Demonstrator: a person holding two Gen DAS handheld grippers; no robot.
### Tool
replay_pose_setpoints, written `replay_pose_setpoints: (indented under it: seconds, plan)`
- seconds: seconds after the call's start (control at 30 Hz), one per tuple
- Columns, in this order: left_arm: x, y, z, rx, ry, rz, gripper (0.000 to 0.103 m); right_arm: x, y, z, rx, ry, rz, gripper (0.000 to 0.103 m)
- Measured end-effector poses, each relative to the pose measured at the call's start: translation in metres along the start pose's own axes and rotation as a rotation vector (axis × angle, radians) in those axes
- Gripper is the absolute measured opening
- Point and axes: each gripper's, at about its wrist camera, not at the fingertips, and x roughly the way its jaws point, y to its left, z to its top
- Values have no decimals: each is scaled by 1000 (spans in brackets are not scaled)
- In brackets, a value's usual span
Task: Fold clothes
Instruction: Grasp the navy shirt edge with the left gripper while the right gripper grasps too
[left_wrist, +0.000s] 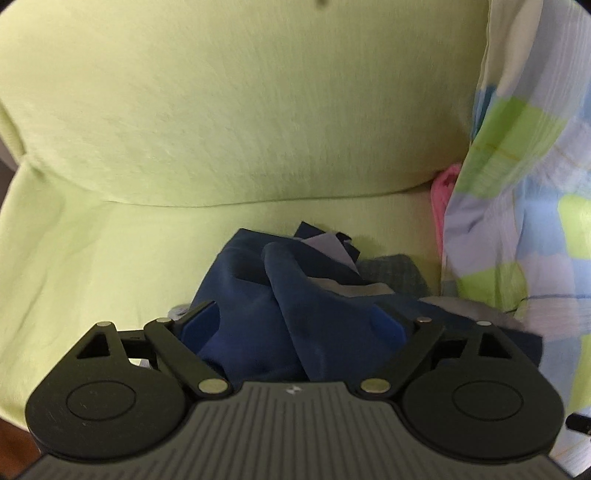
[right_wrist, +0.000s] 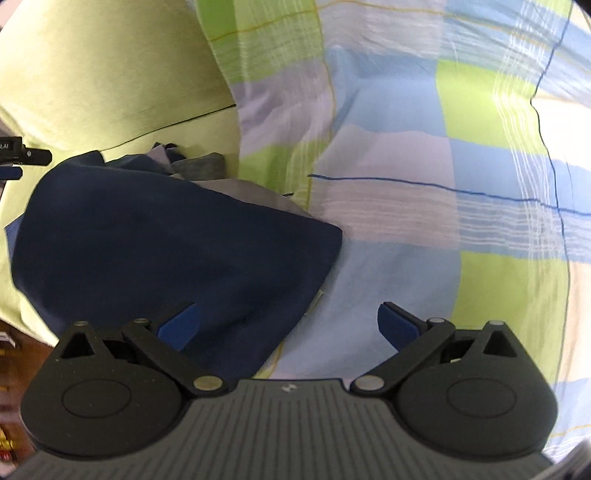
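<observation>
A crumpled navy blue garment (left_wrist: 295, 291) lies on the light green sheet (left_wrist: 92, 266), with grey cloth (left_wrist: 395, 275) bunched behind it. My left gripper (left_wrist: 293, 325) is open and pushed into the heap, navy folds lying between its blue pads (left_wrist: 197, 326). In the right wrist view the same navy garment (right_wrist: 166, 251) spreads flatter at the left. The right gripper (right_wrist: 288, 325) stands open over the garment's right edge. Its left finger is above the navy cloth and its right finger above the checked quilt (right_wrist: 443, 166). Nothing is pinched in either.
A light green pillow (left_wrist: 240, 103) stands behind the heap. The checked blue, green and white quilt (left_wrist: 517, 192) rises at the right, with something pink (left_wrist: 445, 192) tucked beside it. A black part with a blue pad (right_wrist: 22, 158) shows at the far left.
</observation>
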Motion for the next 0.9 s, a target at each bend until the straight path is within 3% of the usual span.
replay_pose_setpoints:
  seconds: [0.13,0.2,0.23,0.27,0.3,0.37,0.5,0.57,0.73,0.8,0.9]
  plan:
    - [22,2,3,37,39,-41,83,18,-13,-5,35,-20,21,102]
    - [29,-1,5,51,56,-80,60,26,-20,-7,52,-30,32,102]
    - [34,-4,6,66,72,-101,56,31,-24,-9,61,-35,37,102]
    - [37,-7,7,81,82,-108,45,35,-27,-10,69,-40,43,102]
    - [40,-10,6,107,87,-102,17,40,-30,-11,78,-45,48,102]
    - [38,-14,4,117,82,-116,12,48,-37,-14,95,-55,58,102]
    - [-2,-16,-22,153,-85,-162,11,66,-51,-19,130,-75,80,101]
    - [-12,-14,-35,150,-112,-173,11,75,-57,-21,147,-85,90,99]
    - [-8,-8,-45,107,-114,-174,11,97,-74,-27,190,-109,117,81]
    - [-1,-7,-44,104,-113,-169,11,105,-81,-30,208,-119,128,60]
    - [6,-7,-42,115,-109,-162,11,103,-65,-12,237,-115,134,53]
